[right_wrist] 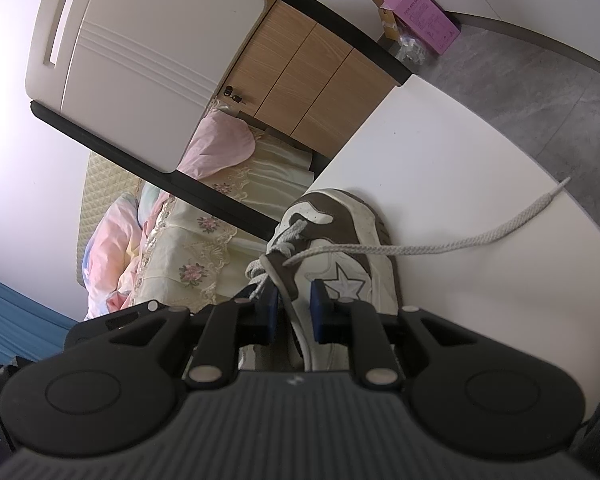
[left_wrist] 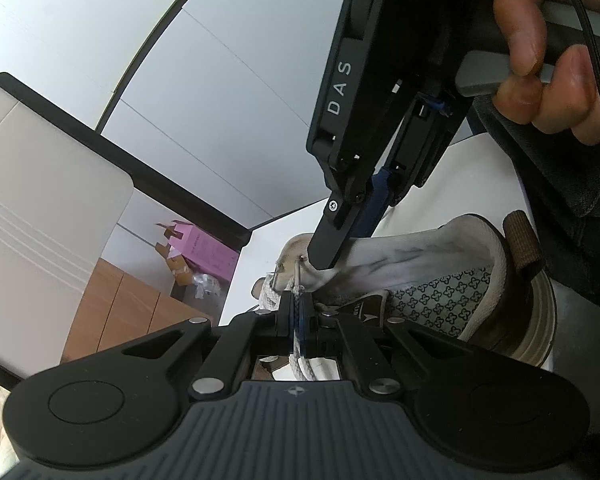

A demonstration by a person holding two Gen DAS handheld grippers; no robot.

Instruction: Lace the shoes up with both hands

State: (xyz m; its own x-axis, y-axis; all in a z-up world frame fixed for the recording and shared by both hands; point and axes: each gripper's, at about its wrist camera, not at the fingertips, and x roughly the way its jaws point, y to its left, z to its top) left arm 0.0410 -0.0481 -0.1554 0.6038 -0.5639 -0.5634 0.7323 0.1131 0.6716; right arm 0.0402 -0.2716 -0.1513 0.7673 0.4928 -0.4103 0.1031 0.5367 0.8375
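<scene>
A brown-and-white shoe [right_wrist: 340,248] lies on the white table [right_wrist: 480,152], near its edge. The right gripper [right_wrist: 293,308] grips the shoe's tongue, its jaws partly apart around it. The left gripper [left_wrist: 298,312], beside the tongue, is pinched tight on the lace [left_wrist: 299,290]. The lace's other end [right_wrist: 480,236] trails away from the shoe across the table.

Obstacles: shoe [right_wrist: 340,240] on white table [right_wrist: 460,152], directly ahead of the right gripper [right_wrist: 293,312], its collar edge between the parted jaws. Loose lace end [right_wrist: 480,236] trails across the table to the right of those tongs. Right gripper [left_wrist: 332,256] crowds the space just above the left gripper [left_wrist: 298,312].

Free room: bare tabletop right of the shoe, beyond the lace.
</scene>
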